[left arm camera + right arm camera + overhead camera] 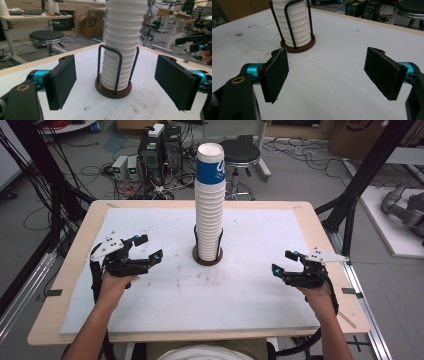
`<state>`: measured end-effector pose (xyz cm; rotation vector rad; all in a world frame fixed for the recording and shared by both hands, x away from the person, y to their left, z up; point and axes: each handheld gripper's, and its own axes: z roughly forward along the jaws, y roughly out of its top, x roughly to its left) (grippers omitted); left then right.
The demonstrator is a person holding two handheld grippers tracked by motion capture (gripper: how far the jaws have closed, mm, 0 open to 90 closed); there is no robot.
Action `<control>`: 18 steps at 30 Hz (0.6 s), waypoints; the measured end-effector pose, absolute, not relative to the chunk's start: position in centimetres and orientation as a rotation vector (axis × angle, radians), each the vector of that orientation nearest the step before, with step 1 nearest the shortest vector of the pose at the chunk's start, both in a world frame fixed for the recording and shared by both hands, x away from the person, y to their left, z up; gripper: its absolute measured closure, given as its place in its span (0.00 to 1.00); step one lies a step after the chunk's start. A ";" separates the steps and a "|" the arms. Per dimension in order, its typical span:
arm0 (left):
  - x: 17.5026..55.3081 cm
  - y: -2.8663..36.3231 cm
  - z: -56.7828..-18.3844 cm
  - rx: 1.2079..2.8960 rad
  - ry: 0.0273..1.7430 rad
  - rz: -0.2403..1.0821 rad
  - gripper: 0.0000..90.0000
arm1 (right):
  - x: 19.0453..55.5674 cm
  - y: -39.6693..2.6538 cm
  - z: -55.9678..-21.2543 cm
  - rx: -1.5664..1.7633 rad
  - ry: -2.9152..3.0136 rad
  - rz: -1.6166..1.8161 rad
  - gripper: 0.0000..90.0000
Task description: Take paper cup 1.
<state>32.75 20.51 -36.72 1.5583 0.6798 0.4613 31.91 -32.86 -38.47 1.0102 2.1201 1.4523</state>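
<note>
The stack of paper cups [123,47] runs off the top edge in the left gripper view; in the right gripper view only its lowest part shows; the blue cup's [210,171] lettering is partly turned away

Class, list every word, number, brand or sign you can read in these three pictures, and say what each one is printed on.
"SF" in black on the cardboard box on the floor behind the table, in the left gripper view.
White lettering on the blue band of the top cup of the cup stack, high view: cut off by the curve, not readable.
Dark printing on the cardboard box at the top right of the high view: too partial to read.
</note>
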 end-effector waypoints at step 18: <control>38.8 16.1 -27.2 1.489 0.489 0.410 0.18 | 31.8 -32.2 -37.9 0.989 2.119 1.466 0.23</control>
